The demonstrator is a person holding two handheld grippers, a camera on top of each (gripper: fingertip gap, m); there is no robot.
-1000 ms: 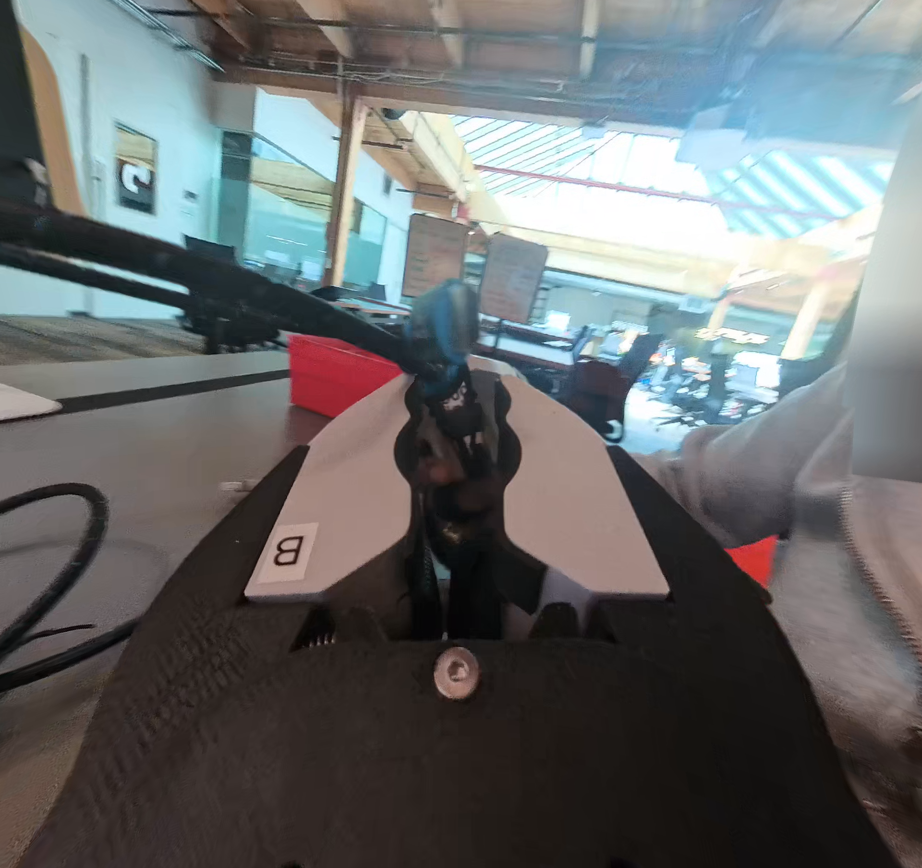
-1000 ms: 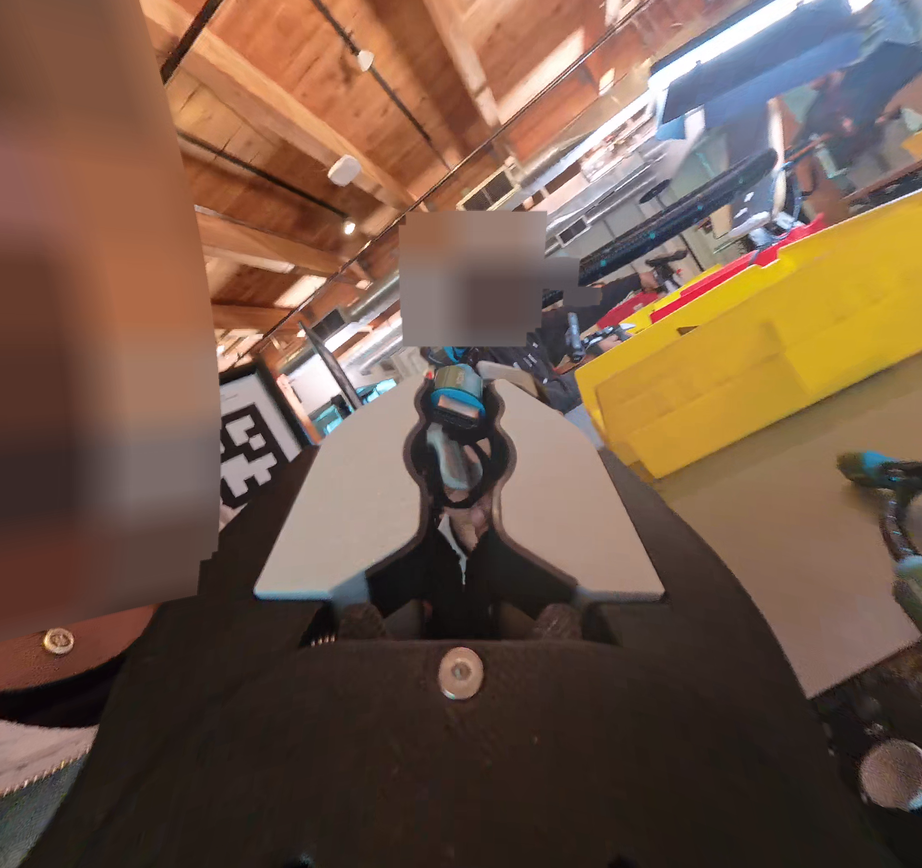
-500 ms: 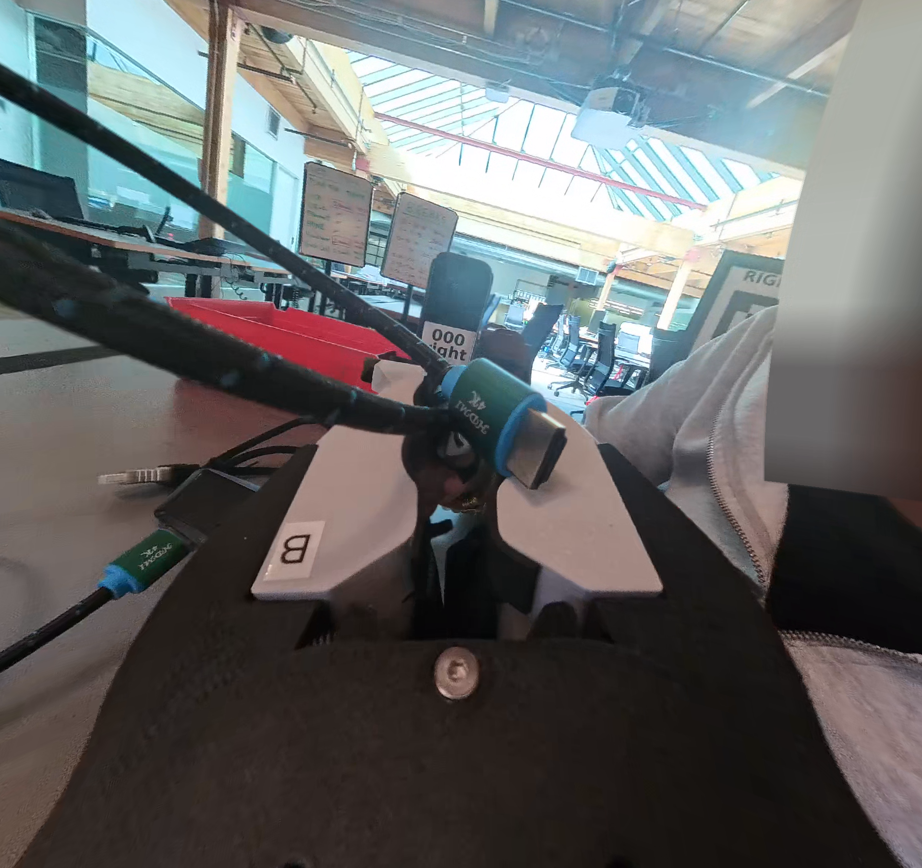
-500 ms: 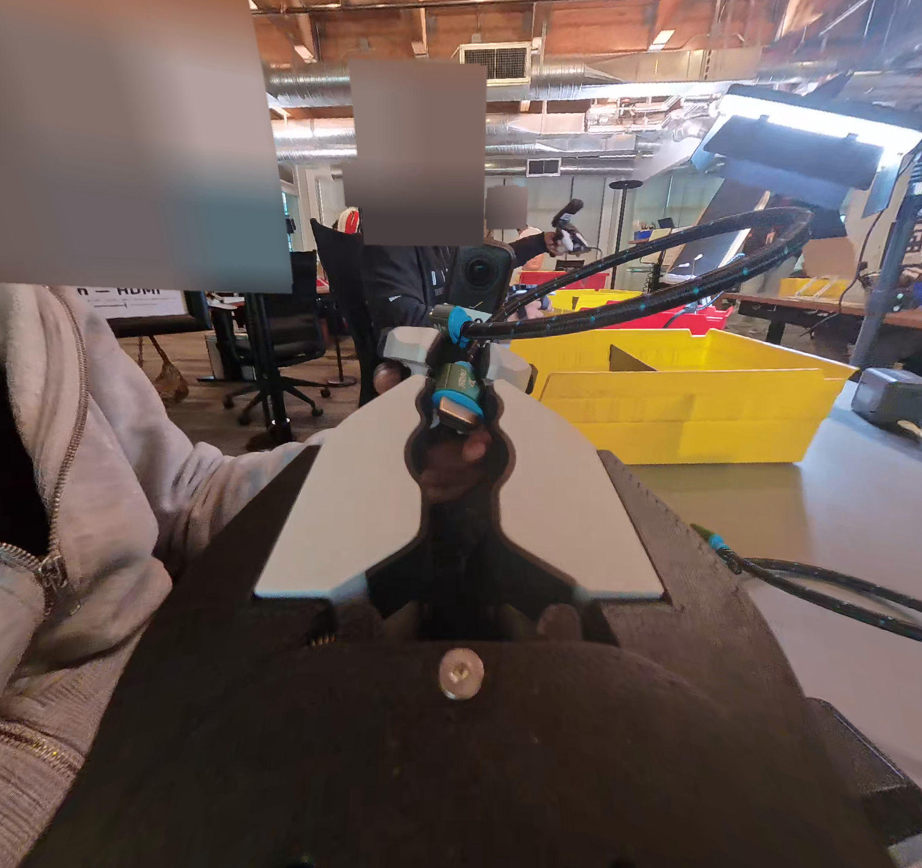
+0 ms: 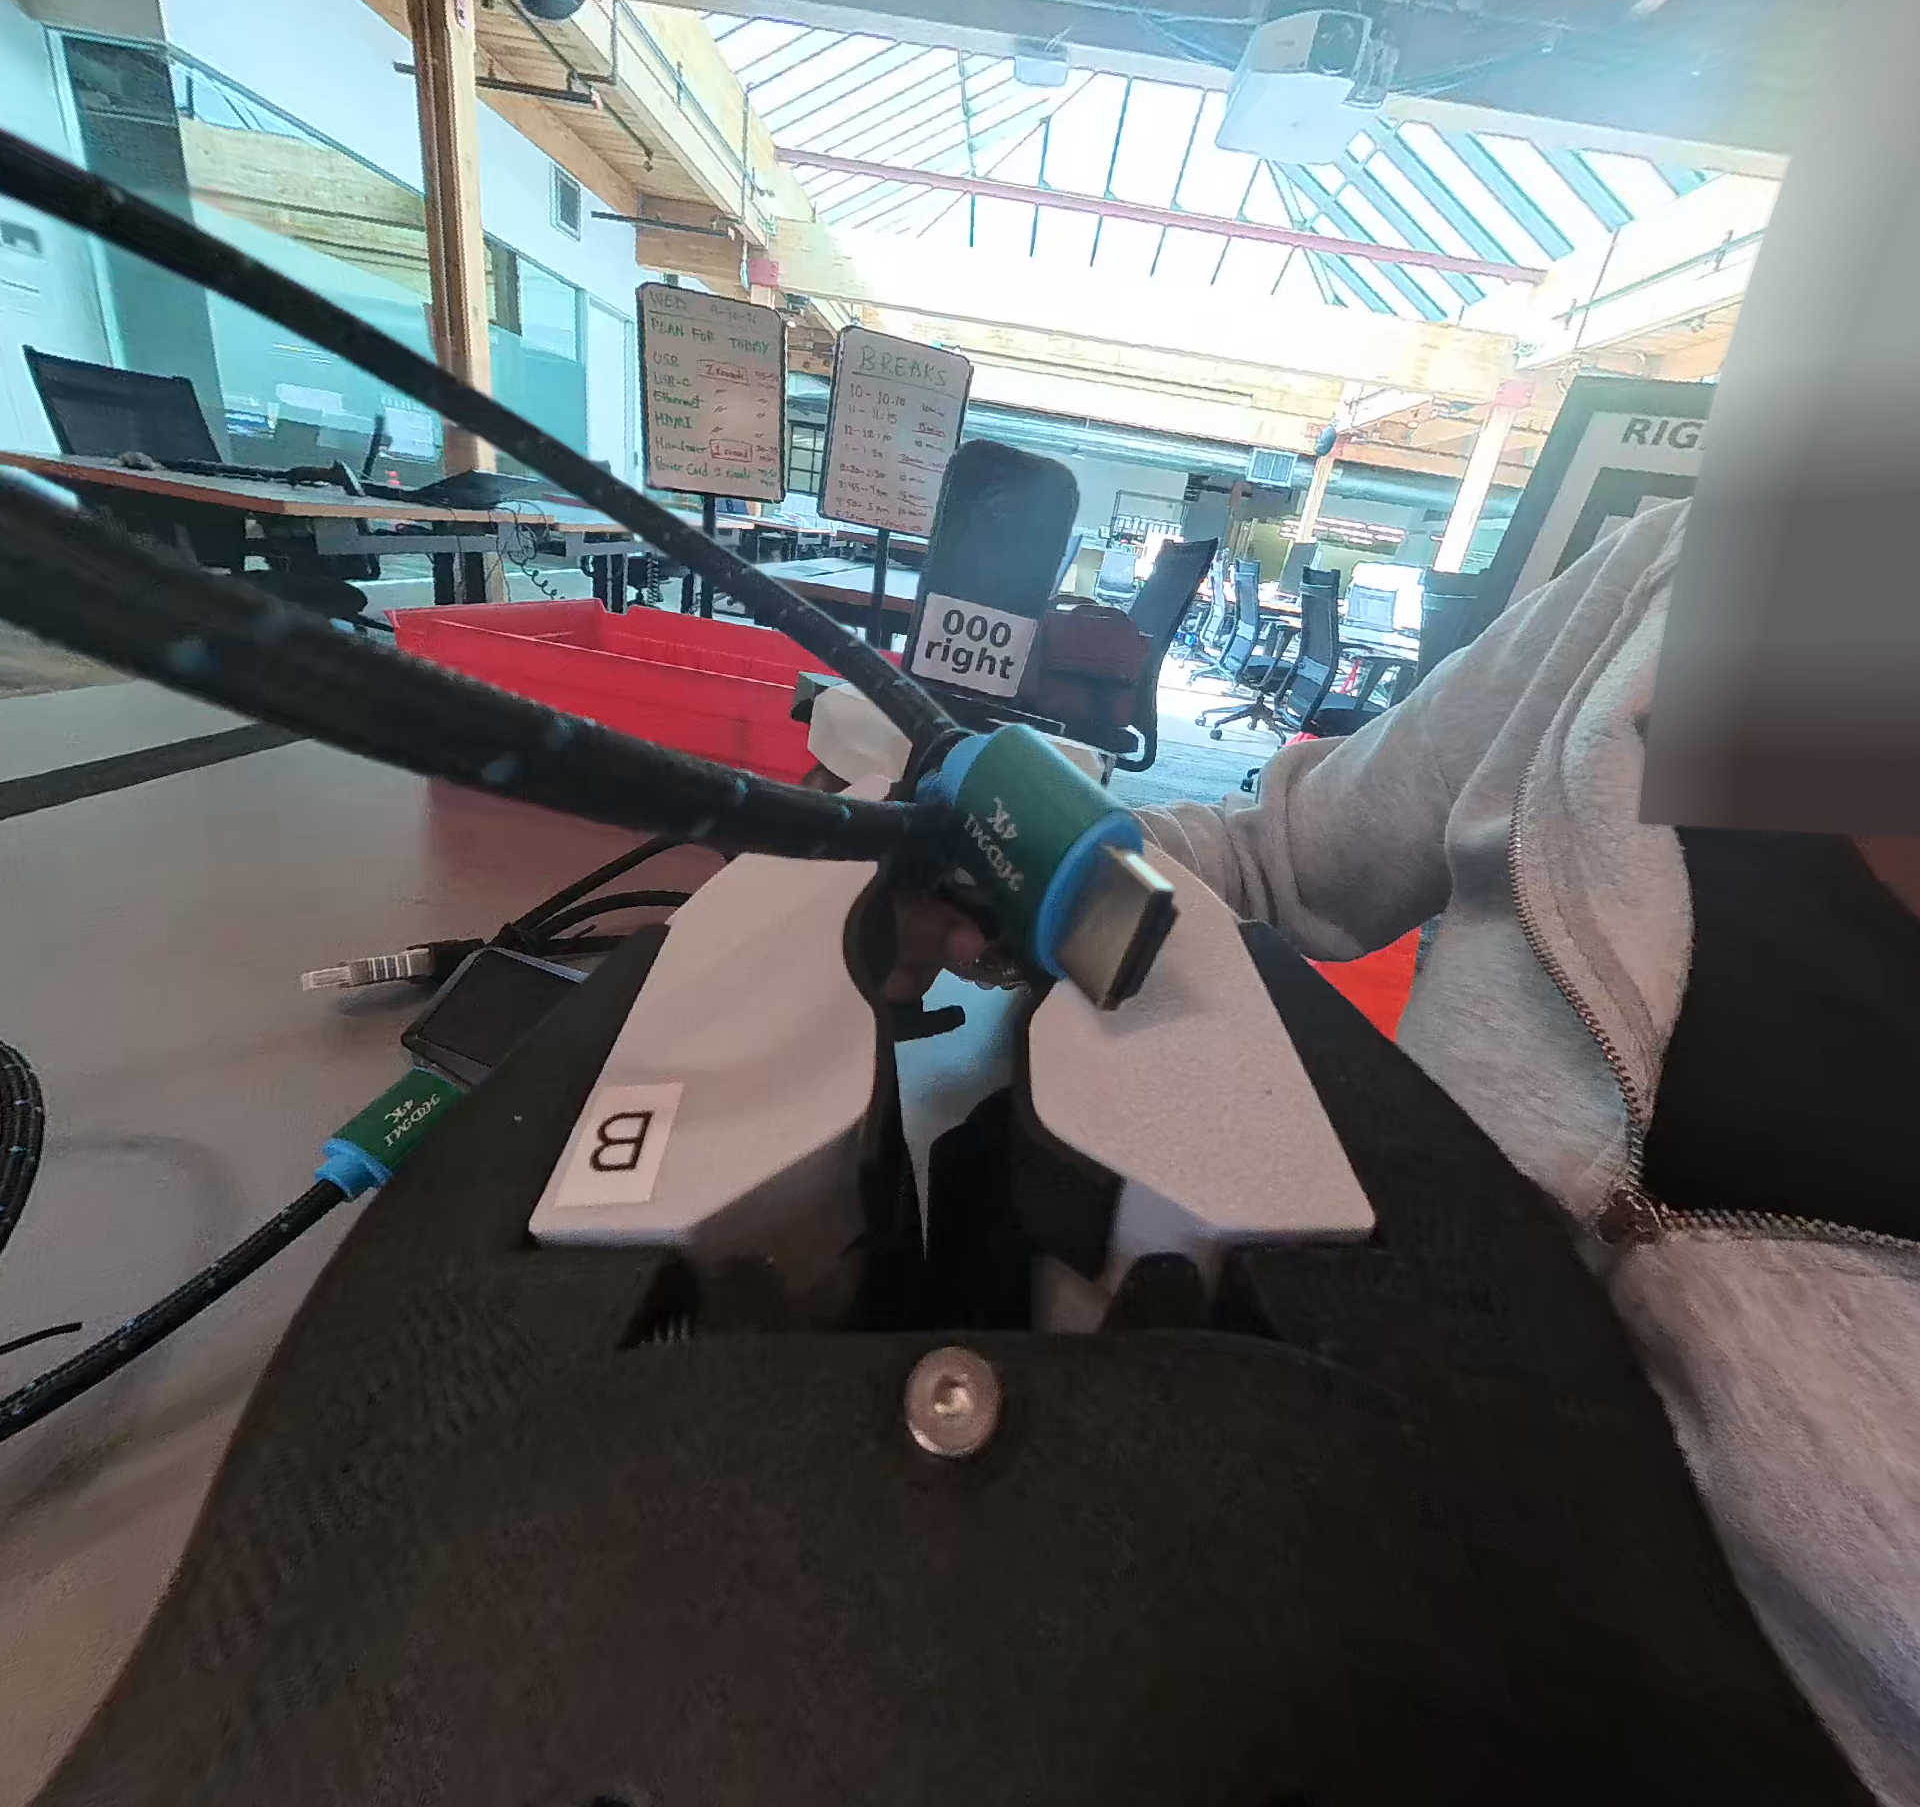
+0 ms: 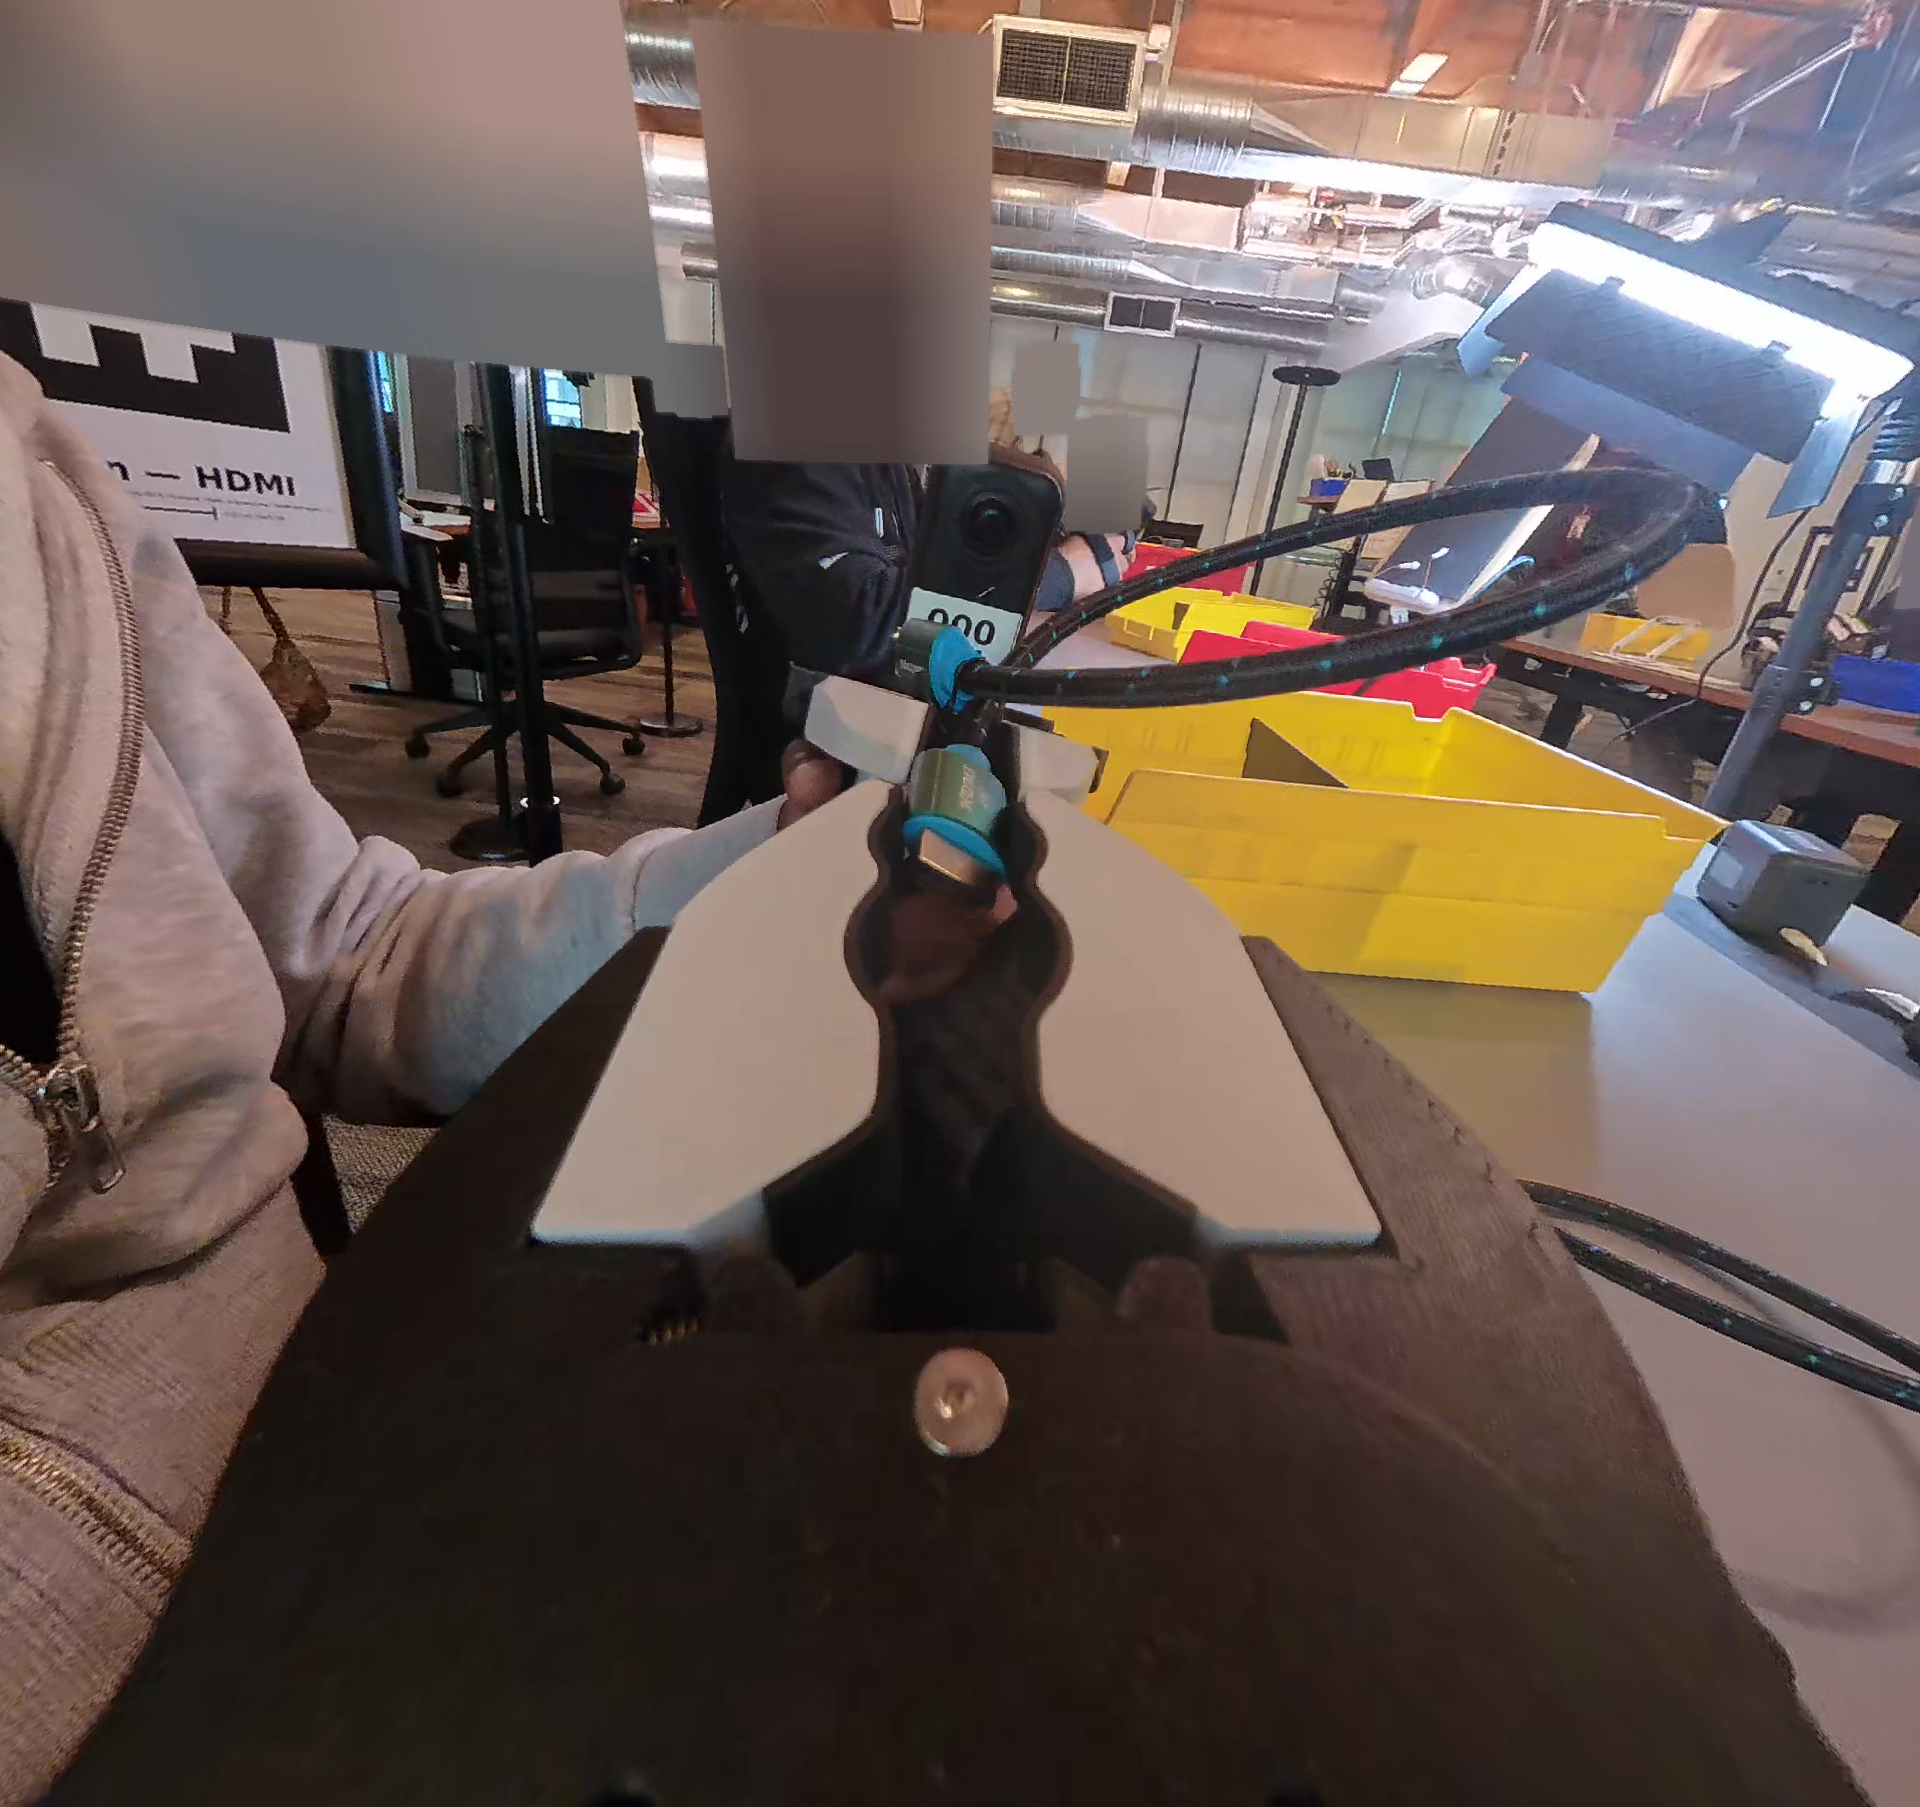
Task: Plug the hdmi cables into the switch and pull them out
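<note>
The left gripper [image 5: 961,910] is held up above the grey desk [image 5: 187,884], and its white jaws are closed on the black braided cable [image 5: 416,708] just behind a green HDMI plug with blue collars [image 5: 1039,848]. The plug lies across the jaw tips, its metal end pointing right and slightly down, past the right jaw and free in the air. A second stretch of the same braided cable arcs in from the upper left to the same spot.

The right gripper [image 6: 956,827] faces the left one. Its white jaws are pressed around a green HDMI plug with a blue collar [image 6: 951,807], which sits in the notch between the tips with its metal end towards the camera. Just beyond the tips the other gripper's white jaws hold the far plug, and the braided cable [image 6: 1403,635] loops out to the right in the air.

On the desk to the left lies a small dark switch box [image 5: 488,1004] with another green and blue HDMI plug [image 5: 390,1129] at its near end; whether that plug is seated I cannot tell. A red plastic bin [image 5: 623,661] stands behind it, and a yellow plastic bin [image 6: 1351,853] stands on the right side.
</note>
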